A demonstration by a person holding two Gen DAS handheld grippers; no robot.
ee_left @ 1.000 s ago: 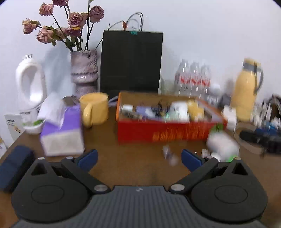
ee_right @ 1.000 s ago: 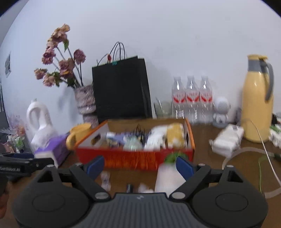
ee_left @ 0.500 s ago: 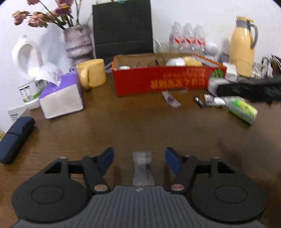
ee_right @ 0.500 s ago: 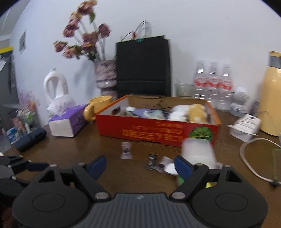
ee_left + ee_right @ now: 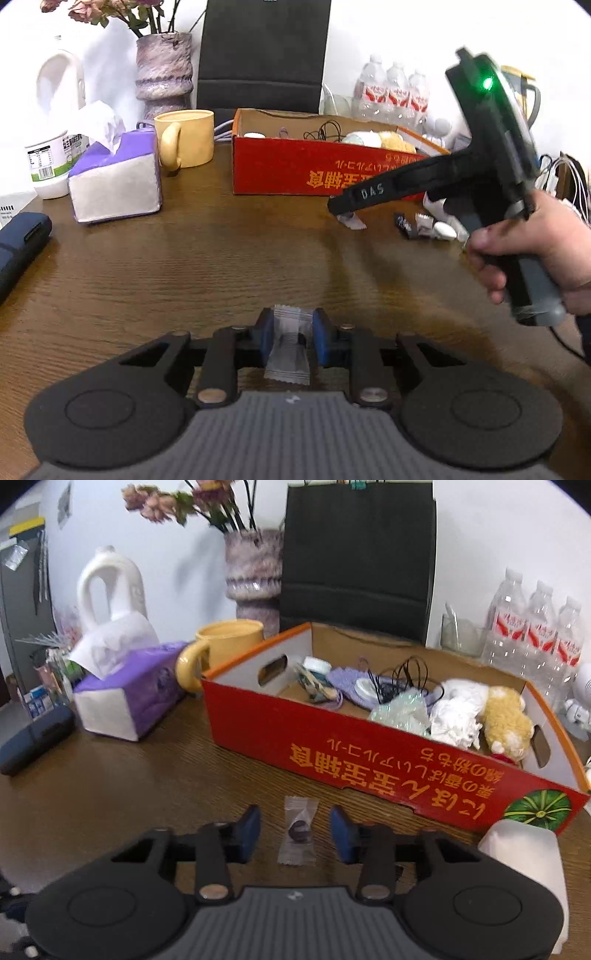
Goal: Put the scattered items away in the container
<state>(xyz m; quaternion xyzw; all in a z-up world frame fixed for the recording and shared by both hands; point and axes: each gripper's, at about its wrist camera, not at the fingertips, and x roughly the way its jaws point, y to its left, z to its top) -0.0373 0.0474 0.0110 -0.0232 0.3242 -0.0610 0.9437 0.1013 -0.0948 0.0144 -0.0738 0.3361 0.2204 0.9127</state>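
Your left gripper (image 5: 293, 336) is low over the brown wood-grain table (image 5: 207, 258), jaws closing, and both blue pads (image 5: 266, 334) already touch the sides of a small clear-and-white crinkle-edged sachet (image 5: 290, 349) lying flat on the table, so count it as gripped. Your right gripper (image 5: 295, 832) is closing too, but its blue pads (image 5: 249, 827) stand clear of the small clear plastic-wrapped dark round candy (image 5: 299, 830) lying flat between them, so nothing is held there yet. That candy sits just in front of the red cardboard box with orange lettering (image 5: 369, 764), near its front wall, not touching. The box already holds a yellow plush toy (image 5: 506, 720), crumpled white tissue (image 5: 458, 716), black cables (image 5: 410, 679) and a purple cloth (image 5: 345, 681). In the left view your right hand (image 5: 532, 240) holds the black gripper handle, with 3 or so small wrappers (image 5: 424, 227) on the table below it near the box's right end. A white rounded container (image 5: 524, 864) sits at the box's right front corner. Left of the box: yellow ceramic mug (image 5: 221, 646), purple-and-white tissue pack (image 5: 129, 694), dark blue case (image 5: 33, 738). Behind: black paper bag (image 5: 354, 561), mottled vase of dried roses (image 5: 255, 572), 3 water bottles (image 5: 535, 627).
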